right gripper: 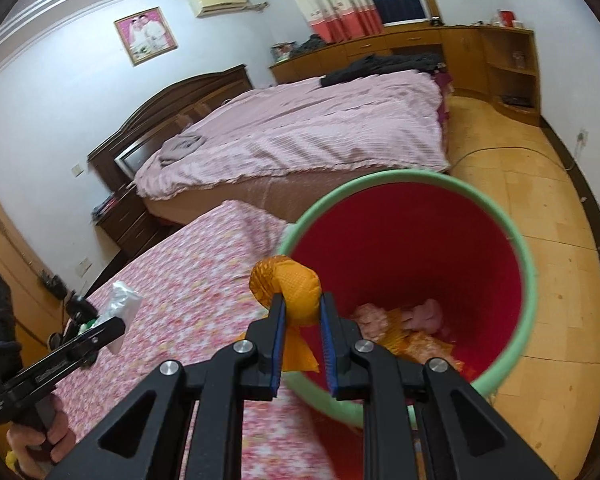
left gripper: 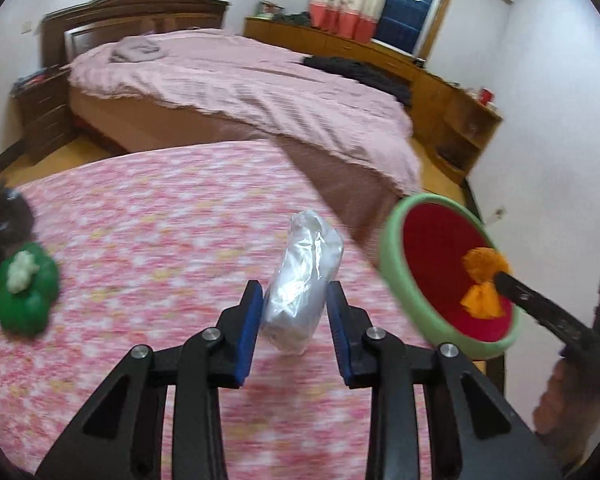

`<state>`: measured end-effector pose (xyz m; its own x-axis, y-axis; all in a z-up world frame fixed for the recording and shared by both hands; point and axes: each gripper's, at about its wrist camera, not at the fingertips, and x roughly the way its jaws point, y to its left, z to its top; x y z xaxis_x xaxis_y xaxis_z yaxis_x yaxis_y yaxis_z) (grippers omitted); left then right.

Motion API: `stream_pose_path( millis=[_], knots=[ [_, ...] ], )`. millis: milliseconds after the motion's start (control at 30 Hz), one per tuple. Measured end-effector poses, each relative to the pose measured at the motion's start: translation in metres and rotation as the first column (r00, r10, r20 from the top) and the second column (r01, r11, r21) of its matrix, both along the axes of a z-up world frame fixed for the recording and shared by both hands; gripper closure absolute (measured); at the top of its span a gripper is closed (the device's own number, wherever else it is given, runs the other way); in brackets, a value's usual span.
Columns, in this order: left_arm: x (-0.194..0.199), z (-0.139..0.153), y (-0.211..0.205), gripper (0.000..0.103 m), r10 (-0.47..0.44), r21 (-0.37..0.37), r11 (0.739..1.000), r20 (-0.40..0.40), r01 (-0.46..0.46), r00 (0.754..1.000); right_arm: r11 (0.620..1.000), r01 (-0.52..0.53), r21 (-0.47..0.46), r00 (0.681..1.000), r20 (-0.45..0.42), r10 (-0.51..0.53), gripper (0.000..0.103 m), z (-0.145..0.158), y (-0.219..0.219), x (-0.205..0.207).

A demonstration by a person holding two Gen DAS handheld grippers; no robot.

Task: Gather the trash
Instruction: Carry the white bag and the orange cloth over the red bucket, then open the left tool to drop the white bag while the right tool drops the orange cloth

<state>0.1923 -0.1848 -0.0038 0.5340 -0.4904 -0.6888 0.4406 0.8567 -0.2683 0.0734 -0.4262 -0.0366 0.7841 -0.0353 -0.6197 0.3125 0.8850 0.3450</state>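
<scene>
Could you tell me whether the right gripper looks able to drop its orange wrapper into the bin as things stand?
Probably yes. The right gripper holds the orange wrapper at the near rim of the bin, whose open mouth faces it with nothing across it. The left gripper, holding a clear bag, is off to the side.

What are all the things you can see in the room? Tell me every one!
Clear plastic wrapper: one, silvery, held above the table.
Orange wrapper: one, at the bin's rim.
Bin: one, red inside, green rim, beside the table, scraps in it.
Table cloth: one, pink patterned.
Green object: one, white lump on top, table's left.
Bed: one, pink cover, behind.
Cabinets: wooden, along the wall.
Framed photo: one, on the wall.
Left gripper: shut on the clear plastic wrapper.
Right gripper: shut on the orange wrapper.
</scene>
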Motion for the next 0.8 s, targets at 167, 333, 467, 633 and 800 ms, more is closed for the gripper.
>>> stream_pose_path(
  millis=[167, 333, 467, 633, 800],
  knots=[
    [-0.010, 0.004, -0.040, 0.070, -0.084, -0.012, 0.996, -0.002, 0.084, 0.996, 0.998, 0.059, -0.013, 0.998, -0.001, -0.059, 0.083, -0.002, -0.020, -0.010],
    [-0.016, 0.001, -0.074, 0.070, -0.135, 0.008, 0.991, 0.004, 0.135, 0.991, 0.994, 0.105, 0.013, 0.994, -0.026, -0.105, 0.077, -0.012, -0.043, -0.014],
    [-0.018, -0.001, -0.090, 0.070, -0.160, 0.024, 0.987, 0.010, 0.160, 0.987, 0.992, 0.116, 0.042, 0.993, -0.018, -0.115, 0.068, -0.018, -0.057, -0.021],
    [-0.019, -0.004, -0.108, 0.070, -0.186, 0.034, 0.982, 0.011, 0.186, 0.982, 0.990, 0.133, 0.039, 0.991, -0.011, -0.133, 0.063, -0.019, -0.067, -0.030],
    [-0.020, -0.008, -0.128, 0.070, -0.221, 0.049, 0.974, 0.007, 0.221, 0.975, 0.988, 0.152, 0.024, 0.988, -0.009, -0.152, 0.063, -0.017, -0.071, -0.039]
  ],
)
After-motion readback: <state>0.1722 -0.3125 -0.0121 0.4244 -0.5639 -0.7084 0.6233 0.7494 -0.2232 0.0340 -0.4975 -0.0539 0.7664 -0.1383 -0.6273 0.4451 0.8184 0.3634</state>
